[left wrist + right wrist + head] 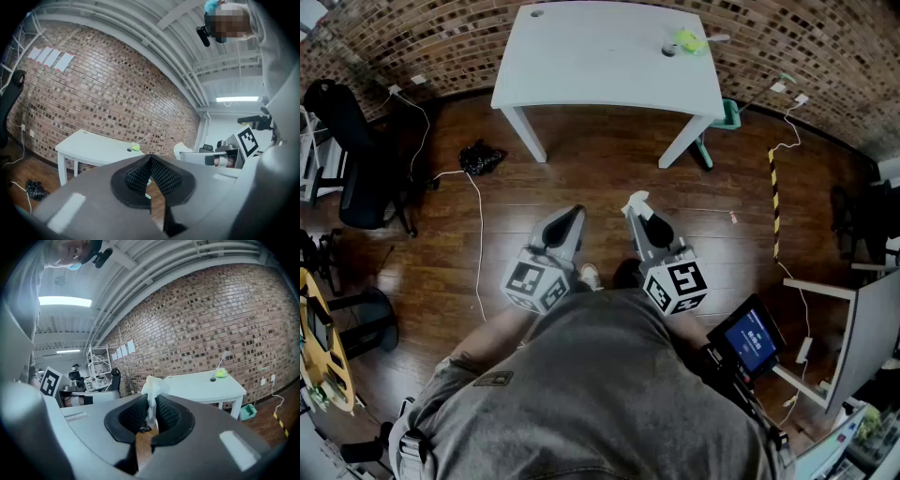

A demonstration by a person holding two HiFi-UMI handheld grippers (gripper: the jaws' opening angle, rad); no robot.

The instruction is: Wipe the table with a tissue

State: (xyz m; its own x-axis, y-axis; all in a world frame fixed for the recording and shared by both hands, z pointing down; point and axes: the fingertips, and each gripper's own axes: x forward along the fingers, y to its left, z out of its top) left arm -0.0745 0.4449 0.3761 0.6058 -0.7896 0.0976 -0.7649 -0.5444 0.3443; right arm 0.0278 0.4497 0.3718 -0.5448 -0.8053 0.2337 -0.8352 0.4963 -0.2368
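The white table (609,56) stands against the brick wall, well ahead of both grippers. Near its far right corner lie a yellow-green object (688,40) and a small dark disc (669,50). My right gripper (637,206) is held close to my body and is shut on a white tissue (636,198). In the right gripper view the tissue (153,390) sticks up from between the jaws, with the table (201,386) beyond. My left gripper (576,215) is beside it, shut with nothing in its jaws (150,161). Both point toward the table (93,147).
Wooden floor lies between me and the table. A black office chair (347,159) stands at the left, with a black bag (480,157) and a white cable (476,220) on the floor. A teal bin (728,114) sits by the table's right leg. At the right are striped tape (774,202) and a lit screen (752,339).
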